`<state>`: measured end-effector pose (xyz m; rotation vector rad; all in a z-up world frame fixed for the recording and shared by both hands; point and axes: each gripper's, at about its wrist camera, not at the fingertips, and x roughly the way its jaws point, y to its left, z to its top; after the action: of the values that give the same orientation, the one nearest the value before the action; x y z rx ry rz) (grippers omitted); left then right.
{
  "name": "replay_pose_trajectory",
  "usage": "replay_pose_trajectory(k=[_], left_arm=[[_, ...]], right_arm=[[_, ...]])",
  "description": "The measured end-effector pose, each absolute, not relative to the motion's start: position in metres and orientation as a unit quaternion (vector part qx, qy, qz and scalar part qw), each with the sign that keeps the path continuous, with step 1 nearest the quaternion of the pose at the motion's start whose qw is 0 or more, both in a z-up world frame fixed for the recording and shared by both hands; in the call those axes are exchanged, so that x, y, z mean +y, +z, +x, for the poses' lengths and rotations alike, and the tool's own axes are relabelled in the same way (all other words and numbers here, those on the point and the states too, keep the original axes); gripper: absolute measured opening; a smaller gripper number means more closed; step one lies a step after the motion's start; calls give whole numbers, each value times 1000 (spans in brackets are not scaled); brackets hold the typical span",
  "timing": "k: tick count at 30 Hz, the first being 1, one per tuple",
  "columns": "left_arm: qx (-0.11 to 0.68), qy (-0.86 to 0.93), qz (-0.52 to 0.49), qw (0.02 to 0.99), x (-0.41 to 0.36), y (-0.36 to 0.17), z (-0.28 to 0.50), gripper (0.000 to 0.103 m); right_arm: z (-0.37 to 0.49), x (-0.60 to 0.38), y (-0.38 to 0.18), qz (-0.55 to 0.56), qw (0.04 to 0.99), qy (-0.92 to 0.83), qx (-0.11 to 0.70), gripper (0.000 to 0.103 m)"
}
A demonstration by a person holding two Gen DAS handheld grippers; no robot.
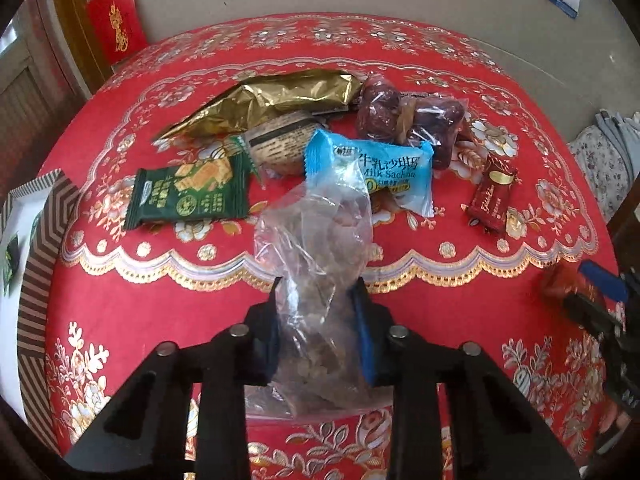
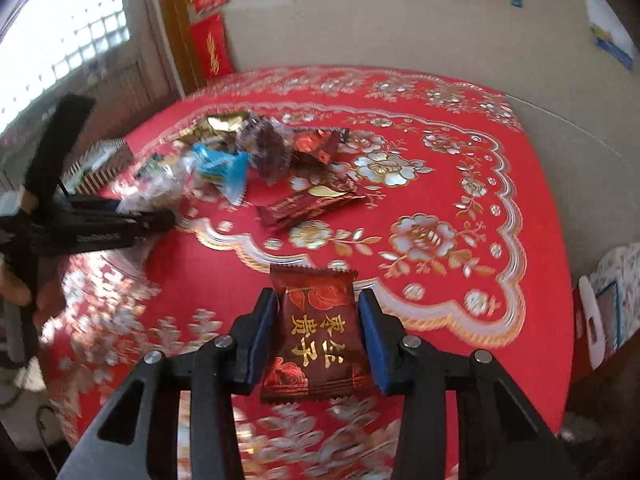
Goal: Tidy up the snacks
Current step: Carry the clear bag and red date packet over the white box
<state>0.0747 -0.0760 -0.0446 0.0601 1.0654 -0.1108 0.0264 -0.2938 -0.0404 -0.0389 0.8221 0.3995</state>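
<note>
1. Clearly clamped: left gripper (image 1: 318,320) jaws closed on a clear plastic bag (image 1: 320,264) of brown snacks, held above the red worktop (image 1: 160,320).
2. Likewise clamped: right gripper (image 2: 318,320) jaws closed on a dark red packet (image 2: 316,332) with gold characters.
3. Farther back on the worktop, lying close together: green packet (image 1: 188,194), blue packet (image 1: 392,172), gold foil bag (image 1: 272,98).
</note>
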Motion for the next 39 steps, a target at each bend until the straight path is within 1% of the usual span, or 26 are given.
replay_pose_trajectory(k=[1, 2, 8, 12, 13, 14, 15, 16, 20, 21, 22, 23, 24, 26, 29, 34, 39], left_arm=[[507, -53, 28, 860, -73, -43, 73, 30], [506, -52, 28, 861, -71, -42, 70, 30], [499, -48, 41, 865, -59, -39, 57, 30], [500, -48, 37, 864, -50, -39, 53, 30], [501, -49, 37, 863, -49, -40, 53, 30], [502, -50, 36, 863, -49, -41, 53, 30], [504, -51, 34, 862, -48, -43, 53, 30], [503, -52, 33, 862, -48, -43, 53, 30], [499, -52, 36, 864, -46, -41, 52, 30], [498, -52, 37, 865, -46, -40, 52, 30], [498, -51, 36, 865, -45, -40, 51, 30], [498, -51, 35, 865, -44, -40, 51, 30], [498, -51, 35, 865, -43, -41, 50, 30], [499, -50, 34, 864, -40, -41, 50, 30], [495, -50, 28, 867, -37, -39, 48, 30], [483, -51, 21, 874, -26, -26, 42, 30], [469, -41, 20, 882, -6, -12, 36, 30]], right_arm=[[20, -289, -37, -18, 900, 194, 390, 37], [17, -286, -35, -16, 901, 195, 386, 27], [15, -275, -41, 9, 902, 188, 389, 26], [11, -281, -34, 12, 905, 168, 391, 27], [10, -282, -31, 13, 909, 160, 384, 35], [9, -283, -30, 15, 910, 158, 384, 57], [10, -283, -31, 17, 905, 160, 393, 66], [10, -282, -31, 20, 903, 163, 397, 70], [10, -270, -43, -12, 889, 159, 429, 70], [11, -267, -48, -20, 884, 159, 439, 69], [12, -267, -54, -24, 878, 156, 451, 66], [9, -267, -54, -31, 883, 150, 445, 48], [8, -267, -53, -34, 883, 147, 444, 42], [6, -271, -52, -16, 881, 158, 446, 39], [1, -268, -53, -21, 885, 156, 438, 39], [-7, -259, -39, 15, 894, 174, 413, 39], [-4, -222, -25, 25, 895, 211, 393, 39]])
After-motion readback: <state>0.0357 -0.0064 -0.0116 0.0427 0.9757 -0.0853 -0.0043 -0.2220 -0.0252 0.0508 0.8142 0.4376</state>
